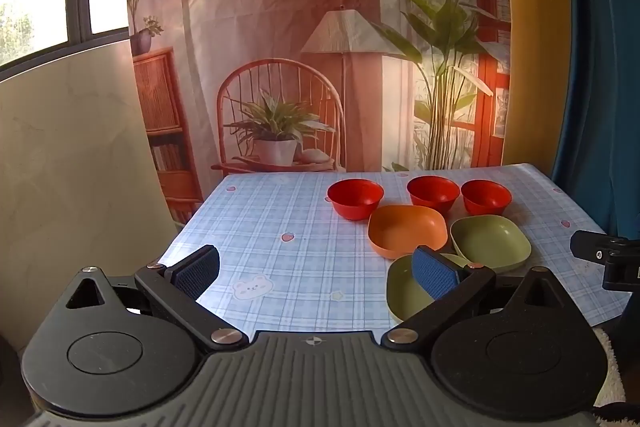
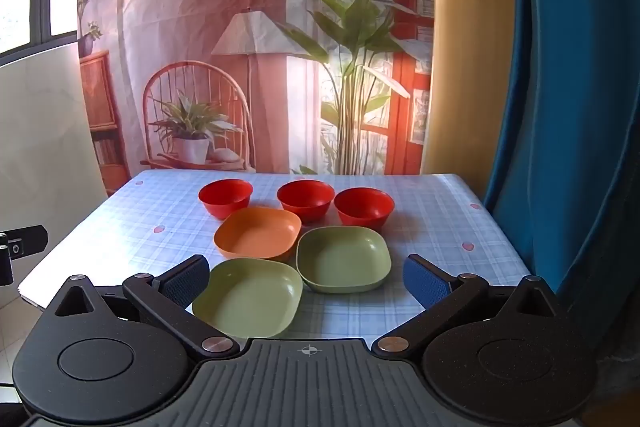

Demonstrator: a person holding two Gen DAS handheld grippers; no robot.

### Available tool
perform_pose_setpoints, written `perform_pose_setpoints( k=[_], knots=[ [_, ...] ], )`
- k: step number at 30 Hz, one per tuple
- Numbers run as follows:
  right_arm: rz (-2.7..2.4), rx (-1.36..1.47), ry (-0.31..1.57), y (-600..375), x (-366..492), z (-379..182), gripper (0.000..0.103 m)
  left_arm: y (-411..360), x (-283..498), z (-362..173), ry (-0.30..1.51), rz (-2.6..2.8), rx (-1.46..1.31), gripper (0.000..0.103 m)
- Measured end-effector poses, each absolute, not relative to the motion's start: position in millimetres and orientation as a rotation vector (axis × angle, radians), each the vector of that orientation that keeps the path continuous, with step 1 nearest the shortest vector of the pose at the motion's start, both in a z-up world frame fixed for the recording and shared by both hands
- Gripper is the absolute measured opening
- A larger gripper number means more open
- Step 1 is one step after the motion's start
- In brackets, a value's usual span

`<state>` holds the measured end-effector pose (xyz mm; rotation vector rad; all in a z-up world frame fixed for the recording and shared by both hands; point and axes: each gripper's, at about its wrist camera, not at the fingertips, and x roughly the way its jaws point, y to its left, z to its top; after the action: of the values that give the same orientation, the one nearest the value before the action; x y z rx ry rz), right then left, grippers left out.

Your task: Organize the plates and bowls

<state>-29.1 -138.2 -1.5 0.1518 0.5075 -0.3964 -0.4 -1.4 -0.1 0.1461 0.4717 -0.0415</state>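
three red bowls stand in a row toward the far edge of the table, each apart from its neighbour. in front of them lie three shallow square plates: an orange plate just before the left and middle bowls, a green plate to its right and touching or nearly touching it, and a second green plate nearest the near edge, its far rim close against both others. nothing is stacked yet, so i judge the task to be at its opening step: choosing the first piece to lift.

the next move, as i read it, calls for one thin rim taken between the pads, probably the near green plate, then carried over its green twin; the plates crowd each other, so a careless approach could nudge a neighbour.

my right gripper hovers over the near edge, jaws spread fully, the near green plate partly between them but not touched. my left gripper hangs left of the crockery, likewise spread wide and empty; in its view one finger overlaps the near green plate without pressing it, as far as i can tell.
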Motion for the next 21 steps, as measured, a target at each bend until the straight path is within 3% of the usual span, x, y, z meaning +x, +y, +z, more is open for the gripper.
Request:
perform_pose_setpoints(
  k=[21],
  knots=[
    [-0.401, 0.162, 0.508, -140.3, -30.1, -2.9, 0.103, 1.4, 2.0, 0.7, 0.49, -0.063, 0.146, 0.103]
  ],
)
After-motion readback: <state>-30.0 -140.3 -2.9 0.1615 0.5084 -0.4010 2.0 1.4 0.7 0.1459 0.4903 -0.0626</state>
